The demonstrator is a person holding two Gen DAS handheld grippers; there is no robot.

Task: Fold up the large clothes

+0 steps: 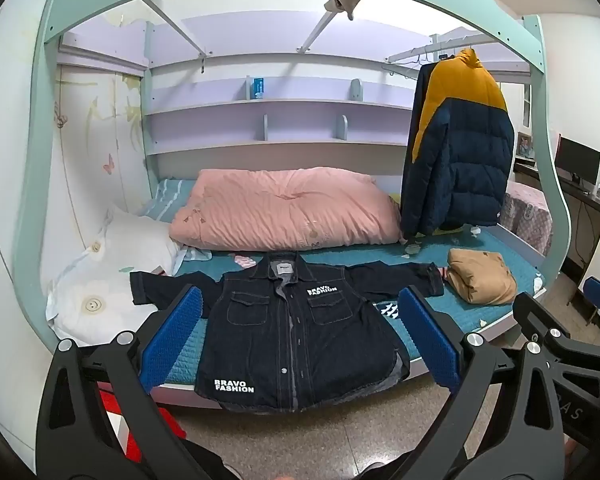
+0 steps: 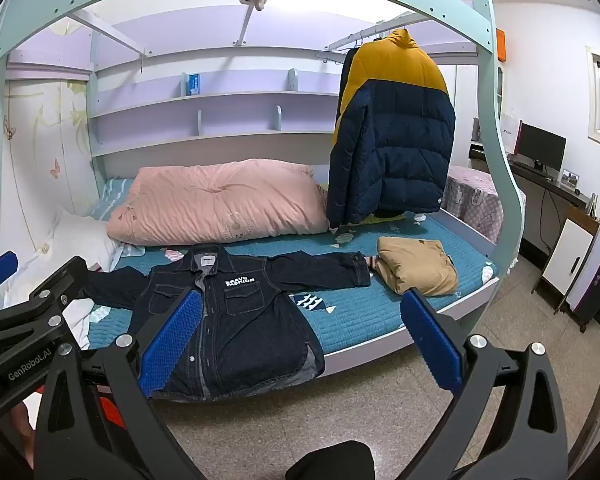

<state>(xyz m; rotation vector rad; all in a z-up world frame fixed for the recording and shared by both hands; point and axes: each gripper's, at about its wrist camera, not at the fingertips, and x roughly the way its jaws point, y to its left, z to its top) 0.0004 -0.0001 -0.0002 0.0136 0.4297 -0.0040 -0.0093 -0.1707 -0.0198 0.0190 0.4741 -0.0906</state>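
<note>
A dark denim jacket [image 1: 292, 328] printed "BRAVO FASHION" lies flat on the bed [image 1: 480, 312], collar toward the wall, hem over the edge. Left tool [image 1: 300, 344] and right tool [image 2: 300, 344] gape, empty.

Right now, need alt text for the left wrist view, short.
A dark denim jacket lies spread face up, sleeves out, on a teal bed, its hem hanging over the near edge. The open left tool hovers before it, empty. Behind lie a pink duvet, a folded tan garment and a hanging puffer coat.
</note>
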